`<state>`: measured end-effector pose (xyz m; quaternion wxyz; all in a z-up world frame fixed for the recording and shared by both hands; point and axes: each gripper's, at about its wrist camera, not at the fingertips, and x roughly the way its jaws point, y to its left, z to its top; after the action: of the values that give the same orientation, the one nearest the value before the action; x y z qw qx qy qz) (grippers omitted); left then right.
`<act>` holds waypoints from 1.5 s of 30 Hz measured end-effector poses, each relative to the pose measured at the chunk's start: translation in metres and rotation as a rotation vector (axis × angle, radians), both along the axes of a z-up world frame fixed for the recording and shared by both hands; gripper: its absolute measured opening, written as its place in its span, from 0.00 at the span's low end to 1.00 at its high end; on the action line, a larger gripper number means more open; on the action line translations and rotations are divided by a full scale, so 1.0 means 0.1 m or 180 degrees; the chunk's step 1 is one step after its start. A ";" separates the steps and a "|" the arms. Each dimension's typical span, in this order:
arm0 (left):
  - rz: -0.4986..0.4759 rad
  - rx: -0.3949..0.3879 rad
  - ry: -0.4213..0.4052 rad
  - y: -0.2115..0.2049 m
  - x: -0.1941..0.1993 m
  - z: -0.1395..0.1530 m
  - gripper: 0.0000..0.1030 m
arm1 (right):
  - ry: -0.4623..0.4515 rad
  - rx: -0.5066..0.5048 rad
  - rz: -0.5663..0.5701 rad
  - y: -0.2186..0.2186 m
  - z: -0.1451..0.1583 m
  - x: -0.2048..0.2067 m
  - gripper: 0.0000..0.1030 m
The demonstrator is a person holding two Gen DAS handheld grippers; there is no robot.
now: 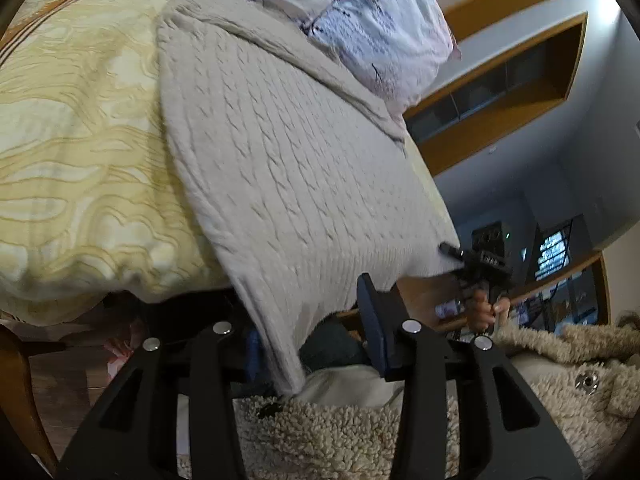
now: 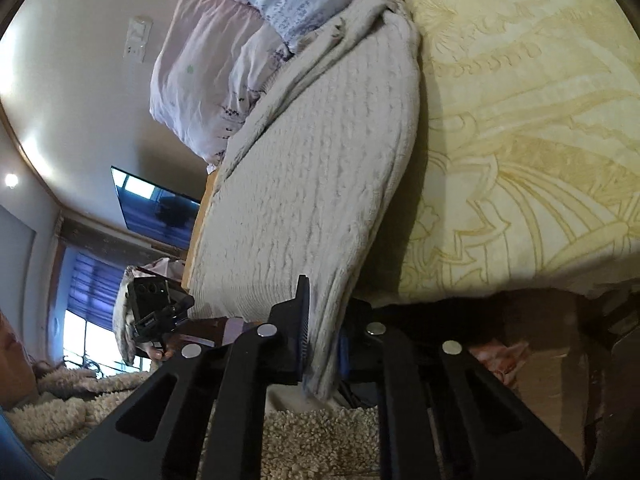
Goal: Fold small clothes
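A pale grey cable-knit sweater (image 1: 280,152) lies stretched over the yellow patterned bedspread (image 1: 72,128), its hem pulled off the bed edge. My left gripper (image 1: 316,356) is shut on one hem corner of the sweater. My right gripper (image 2: 324,344) is shut on the other hem corner, with the sweater (image 2: 304,184) hanging taut from it. The right gripper also shows in the left wrist view (image 1: 456,256), pinching the far corner. The left gripper shows in the right wrist view (image 2: 176,308) at the opposite corner.
A lilac and white floral pillow (image 1: 360,12) lies past the sweater's top. A cream fleece garment (image 1: 560,384) is close below both grippers. A wall television (image 2: 156,208), window and wooden shelves (image 1: 500,92) lie beyond the bed. A wooden chair frame (image 1: 20,380) stands at the left.
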<state>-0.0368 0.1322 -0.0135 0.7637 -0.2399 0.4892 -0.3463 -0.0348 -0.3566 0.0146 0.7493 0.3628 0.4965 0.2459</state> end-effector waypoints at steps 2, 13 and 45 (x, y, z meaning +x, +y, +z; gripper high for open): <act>-0.0016 0.0001 -0.0019 0.00 0.00 0.01 0.34 | -0.0088 -0.0006 0.0021 0.01 0.06 0.00 0.10; 0.0101 0.0153 -0.0171 0.12 0.07 0.19 0.06 | -0.0720 -0.0305 -0.0127 0.11 0.50 0.06 0.08; 0.1166 0.0792 -0.0998 0.09 2.37 1.25 0.06 | -0.1745 -0.1493 -0.1003 0.22 1.05 1.72 0.07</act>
<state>0.2006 0.1413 0.1118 0.9036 -0.1721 0.3523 -0.1725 0.1371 -0.3350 0.1194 0.9452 0.1744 0.2589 0.0956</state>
